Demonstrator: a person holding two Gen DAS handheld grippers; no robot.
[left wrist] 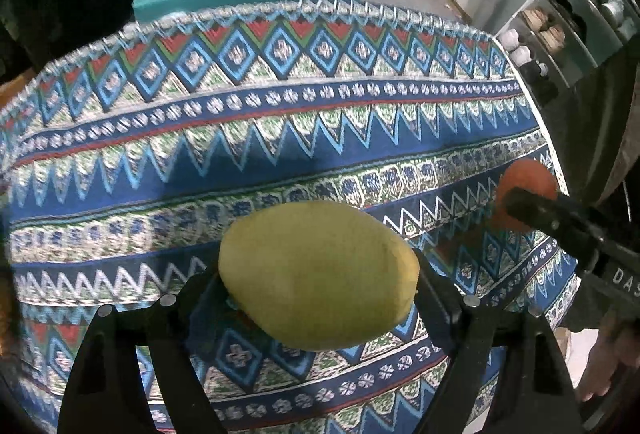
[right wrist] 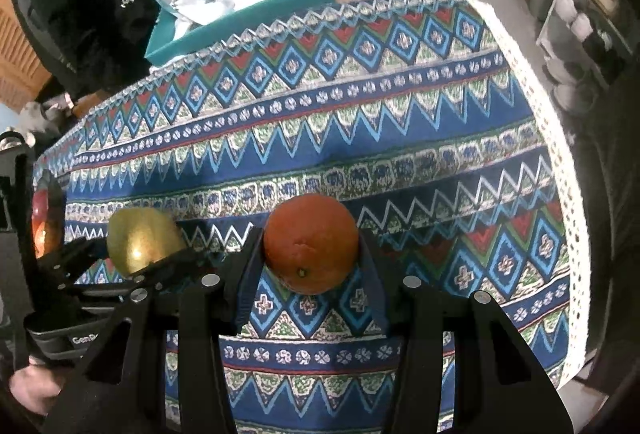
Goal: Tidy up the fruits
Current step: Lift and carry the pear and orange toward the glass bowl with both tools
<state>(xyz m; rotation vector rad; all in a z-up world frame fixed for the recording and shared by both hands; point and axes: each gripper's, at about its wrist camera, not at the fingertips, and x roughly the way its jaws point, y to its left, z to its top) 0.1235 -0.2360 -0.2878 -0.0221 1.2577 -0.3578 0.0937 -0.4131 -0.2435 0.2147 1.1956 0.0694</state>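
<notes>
My left gripper (left wrist: 320, 282) is shut on a yellow-green mango (left wrist: 318, 274) and holds it above the patterned tablecloth (left wrist: 280, 122). My right gripper (right wrist: 312, 254) is shut on an orange (right wrist: 311, 243), also above the cloth. In the left wrist view the orange (left wrist: 524, 178) shows at the right behind the right gripper's finger. In the right wrist view the mango (right wrist: 140, 240) shows at the left in the left gripper. A red apple (right wrist: 42, 222) sits at the far left edge, partly hidden by a black part.
A teal box (right wrist: 240, 22) with plastic bags stands behind the table's far edge. A shelf with jars (right wrist: 580, 26) stands to the right. The cloth's white lace edge (right wrist: 560, 154) marks the table's right side. A dark bag (right wrist: 80, 14) hangs at the back left.
</notes>
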